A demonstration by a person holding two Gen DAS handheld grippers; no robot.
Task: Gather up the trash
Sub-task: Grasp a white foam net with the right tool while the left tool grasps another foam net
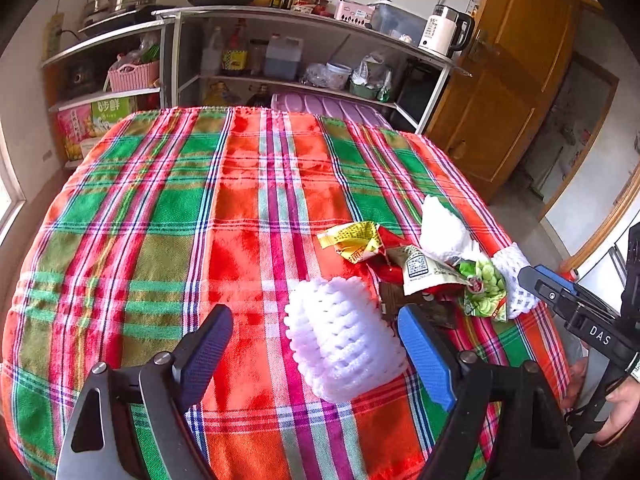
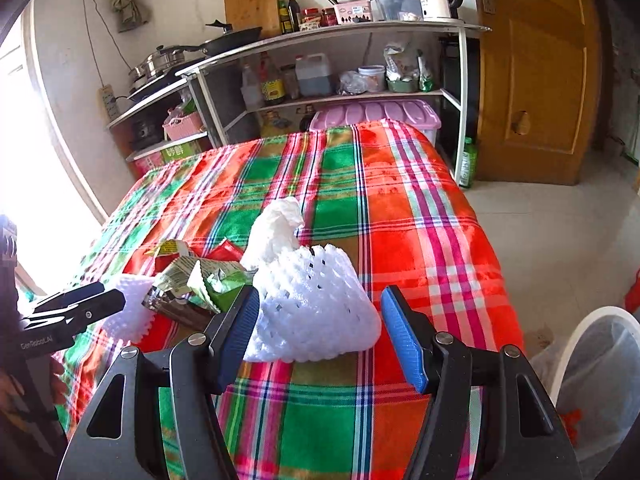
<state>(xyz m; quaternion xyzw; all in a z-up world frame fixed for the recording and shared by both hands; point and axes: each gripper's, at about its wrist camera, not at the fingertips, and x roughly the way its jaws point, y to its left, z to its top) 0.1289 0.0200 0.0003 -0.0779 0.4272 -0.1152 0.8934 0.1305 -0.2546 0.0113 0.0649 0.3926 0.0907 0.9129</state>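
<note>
A tabletop (image 1: 168, 208) covered in a red, green and pink plaid cloth carries a small heap of trash, and the crumpled green and silver snack wrapper (image 1: 482, 286) in the middle of that heap serves as the landmark here. On the near left of the wrapper in the left wrist view lies a white foam fruit net sleeve (image 1: 344, 340), flat on the cloth; the left gripper (image 1: 316, 340) hangs over it with its jaws spread wide, the blue-padded finger close beside the sleeve's right edge and the dark finger well clear on the other side, neither pad pressing on it. Just left of the wrapper sits a yellow and red crumpled packet (image 1: 354, 240), and touching the wrapper from behind is a bunched white foam net (image 1: 444, 228). On the wrapper's other side a second white foam fruit net (image 2: 316, 308), rumpled into a cone, rests on the cloth between the fingers of the right gripper (image 2: 320, 320), whose jaws stand open; whether the left pad touches the net's edge I cannot tell. A hand (image 1: 624, 412) shows at the lower right edge of the left wrist view. Far right of the wrapper, off the tabletop on the floor, stands a white-rimmed bin lined with a clear bag (image 2: 600, 364).
</note>
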